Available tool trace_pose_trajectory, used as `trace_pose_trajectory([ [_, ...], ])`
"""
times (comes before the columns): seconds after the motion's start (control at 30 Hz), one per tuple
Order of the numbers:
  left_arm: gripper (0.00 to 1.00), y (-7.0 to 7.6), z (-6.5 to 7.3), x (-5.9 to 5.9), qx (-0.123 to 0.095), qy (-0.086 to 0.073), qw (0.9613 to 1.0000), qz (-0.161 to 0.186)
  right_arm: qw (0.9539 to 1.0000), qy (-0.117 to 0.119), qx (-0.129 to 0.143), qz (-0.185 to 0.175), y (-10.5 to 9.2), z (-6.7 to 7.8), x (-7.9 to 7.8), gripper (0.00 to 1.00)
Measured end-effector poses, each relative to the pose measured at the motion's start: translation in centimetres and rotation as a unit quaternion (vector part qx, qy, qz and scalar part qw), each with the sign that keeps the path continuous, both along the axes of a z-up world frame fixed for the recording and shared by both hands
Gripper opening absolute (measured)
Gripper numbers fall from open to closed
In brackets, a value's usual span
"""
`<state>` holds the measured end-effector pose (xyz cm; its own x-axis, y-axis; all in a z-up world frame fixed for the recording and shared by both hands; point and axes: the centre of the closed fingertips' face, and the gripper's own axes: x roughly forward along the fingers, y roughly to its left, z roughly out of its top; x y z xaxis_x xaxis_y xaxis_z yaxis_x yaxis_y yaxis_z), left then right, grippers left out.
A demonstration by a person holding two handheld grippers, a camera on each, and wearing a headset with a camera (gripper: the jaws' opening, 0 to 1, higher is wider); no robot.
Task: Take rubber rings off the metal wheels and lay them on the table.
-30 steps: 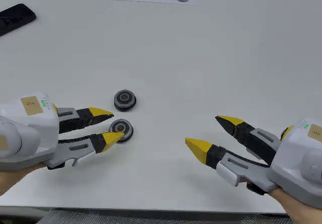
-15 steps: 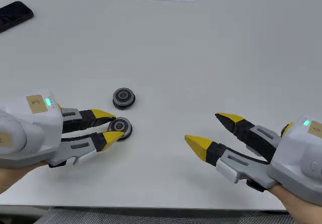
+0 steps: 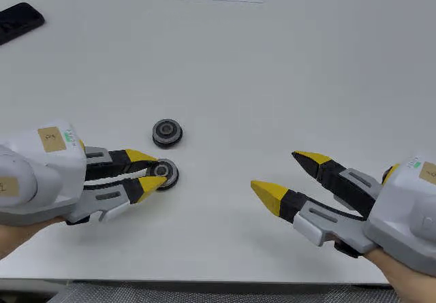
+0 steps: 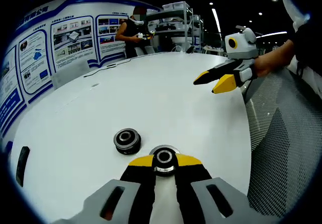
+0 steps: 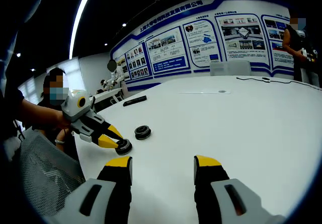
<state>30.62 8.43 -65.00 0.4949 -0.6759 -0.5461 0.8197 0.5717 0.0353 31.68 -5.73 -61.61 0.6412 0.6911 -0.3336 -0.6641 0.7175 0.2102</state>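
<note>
Metal wheel [image 3: 167, 174] near table's [image 3: 272, 78] front edge is clamped by L gripper [image 3: 158, 170]. R gripper's [image 3: 273, 169] jaws are held apart.

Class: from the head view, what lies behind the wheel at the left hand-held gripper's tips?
A second wheel sits apart behind the nearer wheel, then bare table. The left hand-held gripper's tips cover the nearer wheel's near edge.

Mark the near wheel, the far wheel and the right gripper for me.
near wheel [image 3: 165, 172], head view, on its hub.
far wheel [image 3: 167, 133], head view, on its hub.
right gripper [image 3: 276, 171], head view, midway between its fingertips.
</note>
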Motion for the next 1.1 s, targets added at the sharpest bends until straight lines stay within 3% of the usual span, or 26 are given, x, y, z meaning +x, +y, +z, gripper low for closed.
trace_pose_trajectory([
  [0.23, 0.14, -0.2, 0.1, 0.1, 0.022, -0.006, 0.9996, -0.015, 1.0, 0.0, 0.003, -0.002, 0.0, 0.1, 0.1, 0.5],
  [0.5, 0.13, -0.2, 0.0, 0.1, 0.04, 0.004, 0.999, -0.018, 1.0, 0.001, 0.005, -0.001, 0.1, 0.1, 0.0, 0.5],
  [0.57, 0.13, -0.1, 0.0, 0.1, 0.039, 0.008, 0.999, -0.019, 0.9995, 0.022, 0.02, -0.01, 0.1, 0.1, -0.1, 0.44],
  [0.6, 0.12, -0.1, 0.0, 0.0, 0.043, 0.009, 0.9988, -0.021, 0.9985, 0.03, 0.041, -0.019, 0.2, 0.4, 0.0, 0.43],
  [0.67, 0.12, -0.1, 0.0, 0.0, 0.053, 0.013, 0.9981, -0.029, 0.9971, 0.037, 0.058, -0.033, 0.1, 0.7, 0.1, 0.43],
  [0.87, 0.12, 0.0, -0.2, 0.0, 0.067, 0.015, 0.9969, -0.038, 0.9892, 0.083, 0.121, -0.01, 3.2, 1.7, 0.0, 0.42],
  [1.1, 0.12, -0.1, -0.2, 0.0, 0.065, 0.018, 0.9971, -0.035, 0.9859, 0.103, 0.13, 0.02, 6.8, 1.2, 0.3, 0.42],
])
